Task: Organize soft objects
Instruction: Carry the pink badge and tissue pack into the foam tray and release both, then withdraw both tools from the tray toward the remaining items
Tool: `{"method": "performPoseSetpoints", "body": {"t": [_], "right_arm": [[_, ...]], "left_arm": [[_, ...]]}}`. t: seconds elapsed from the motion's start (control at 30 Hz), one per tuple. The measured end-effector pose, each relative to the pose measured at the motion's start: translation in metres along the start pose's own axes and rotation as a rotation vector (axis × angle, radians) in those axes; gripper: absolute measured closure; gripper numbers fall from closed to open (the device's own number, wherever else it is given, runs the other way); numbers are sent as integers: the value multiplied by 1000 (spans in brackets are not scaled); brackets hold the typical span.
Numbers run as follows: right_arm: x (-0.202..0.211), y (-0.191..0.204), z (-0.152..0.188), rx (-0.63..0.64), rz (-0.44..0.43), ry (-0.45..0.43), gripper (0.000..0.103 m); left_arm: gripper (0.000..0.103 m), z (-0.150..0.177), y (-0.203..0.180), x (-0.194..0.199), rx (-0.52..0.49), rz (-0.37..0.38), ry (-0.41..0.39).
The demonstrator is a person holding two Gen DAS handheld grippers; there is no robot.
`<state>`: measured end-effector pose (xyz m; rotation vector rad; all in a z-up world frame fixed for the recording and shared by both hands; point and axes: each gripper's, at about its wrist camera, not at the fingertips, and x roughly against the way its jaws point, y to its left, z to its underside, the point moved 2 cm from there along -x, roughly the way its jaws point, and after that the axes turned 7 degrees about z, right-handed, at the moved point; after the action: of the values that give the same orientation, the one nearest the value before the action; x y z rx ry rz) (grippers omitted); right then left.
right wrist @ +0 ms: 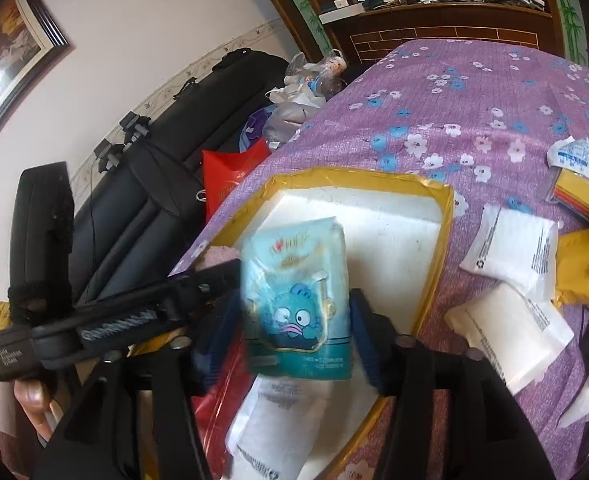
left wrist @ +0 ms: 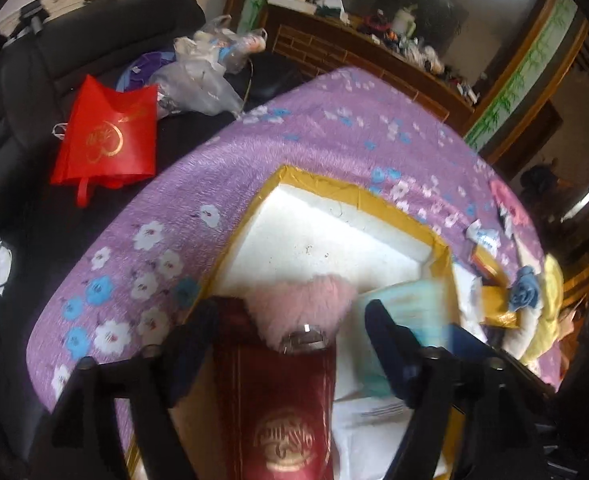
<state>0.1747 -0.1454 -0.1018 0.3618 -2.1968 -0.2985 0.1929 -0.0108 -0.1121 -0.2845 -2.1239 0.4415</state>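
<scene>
Start at your left: your left gripper (left wrist: 290, 344) hangs over the near corner of the white foam box (left wrist: 322, 240) with yellow-taped rim, and its jaws stand wide, clear of the dark red pouch (left wrist: 274, 412) with its pink fluffy pompom (left wrist: 298, 300). The pouch lies between the fingers but the pads do not press it, so I judge it released there because the box is the collecting place for the soft things.

Moving right, your right gripper (right wrist: 294, 316) is also spread wide, its blue pads just off the sides of the blue cartoon tissue pack (right wrist: 298, 300). The pack hovers blurred above the box, over a white packet (right wrist: 278, 432) already lying inside; likely it is dropping in beside the pouch.

Further right, on the purple flowered cloth (right wrist: 454, 100), two white sachets (right wrist: 514, 248) and a small printed packet (right wrist: 574, 156) lie outside the box, well apart from both grippers, presumably waiting their turn. Whether the pack has landed, I cannot tell.
</scene>
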Motion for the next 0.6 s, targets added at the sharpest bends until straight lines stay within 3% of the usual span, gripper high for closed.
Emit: {"method": "performPoseSetpoints", "body": {"t": [0.07,0.37,0.6], "right_arm": [[14,1,4,3,-18,-23,32],[89,-13,49,-12,-109,-100,31],[134,-62,96,-82,-53,-127,32]], "left_arm": [[12,5,-1,10,4,-9,-19],[12,56,-40,62,-14,-28,-143],[11,122,-120,75,-168,34,-92]]}}
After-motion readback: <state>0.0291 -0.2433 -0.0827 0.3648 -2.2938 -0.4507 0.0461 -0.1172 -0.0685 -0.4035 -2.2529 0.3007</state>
